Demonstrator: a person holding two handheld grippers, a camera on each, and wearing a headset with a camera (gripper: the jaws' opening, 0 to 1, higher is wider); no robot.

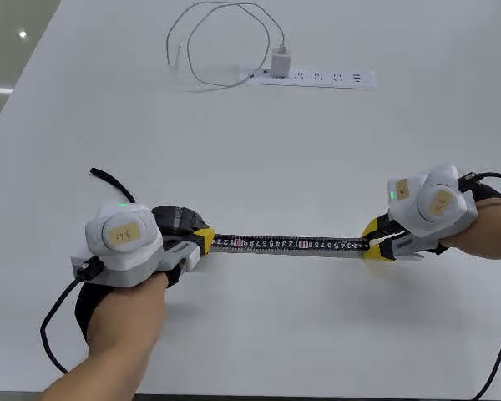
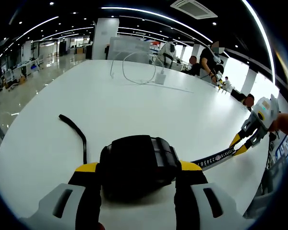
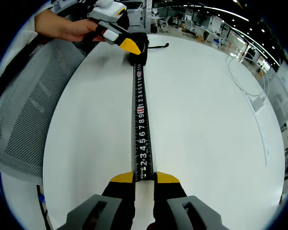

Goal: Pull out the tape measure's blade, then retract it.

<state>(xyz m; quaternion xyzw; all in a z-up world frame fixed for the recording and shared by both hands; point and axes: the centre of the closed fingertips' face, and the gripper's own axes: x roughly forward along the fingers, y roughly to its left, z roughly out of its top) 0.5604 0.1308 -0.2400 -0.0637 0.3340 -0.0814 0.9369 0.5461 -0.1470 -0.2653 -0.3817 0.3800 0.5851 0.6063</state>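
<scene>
Two tongs share the black tape measure (image 1: 177, 220) low over the white tabletop (image 1: 317, 150): left tongs (image 2: 139, 166) clamp its case; right tongs (image 3: 145, 177) pinch the end of its numbered blade (image 1: 288, 244), drawn out straight; open-plan office beyond.

This looks like a big open-plan office or lab hall. I'm at a broad white table (image 1: 334, 150) with a power strip (image 1: 317, 77) lying at its far side and a charger (image 1: 280, 62) plugged into it. Overhead run long ceiling light strips (image 2: 149, 13) and small spotlights, with an air-conditioning vent (image 2: 194, 8) set in the dark ceiling. A white pillar (image 2: 105, 32) stands beyond the table, and the glossy floor (image 2: 19, 91) on the left mirrors the lamps. People (image 2: 209, 57) sit at the far right, a grey mesh office chair (image 3: 29, 96) stands near the table, and rows of desks (image 3: 201, 26) fill the distance.
</scene>
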